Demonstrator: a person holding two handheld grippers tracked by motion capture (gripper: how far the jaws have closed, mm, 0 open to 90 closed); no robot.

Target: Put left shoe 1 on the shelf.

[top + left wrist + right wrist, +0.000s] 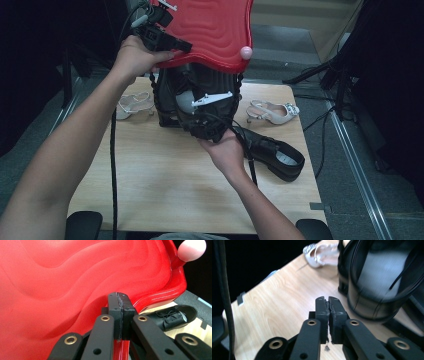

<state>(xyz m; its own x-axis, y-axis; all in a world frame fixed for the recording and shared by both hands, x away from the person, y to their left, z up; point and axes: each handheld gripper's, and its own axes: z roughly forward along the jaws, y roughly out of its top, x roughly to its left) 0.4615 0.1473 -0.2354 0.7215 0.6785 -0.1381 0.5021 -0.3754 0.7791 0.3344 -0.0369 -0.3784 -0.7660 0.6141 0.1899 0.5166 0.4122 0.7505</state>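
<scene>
Both claws together: left gripper [119, 305] pinching red lid [62, 285] rim, right gripper [328, 307] empty.

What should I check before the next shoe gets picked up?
1. Lid up: ok. The left gripper is shut on the edge of the red lid and holds it raised above the black bin.
2. Right gripper free: ok. Nothing is between its jaws.
3. Right jaws ready to grab: not ok. They are shut.
4. Shoe close by: ok. The black shoe lies on the table beside the right hand.
5. Room inside the bin: cannot tell. Its inside is blurred.
</scene>
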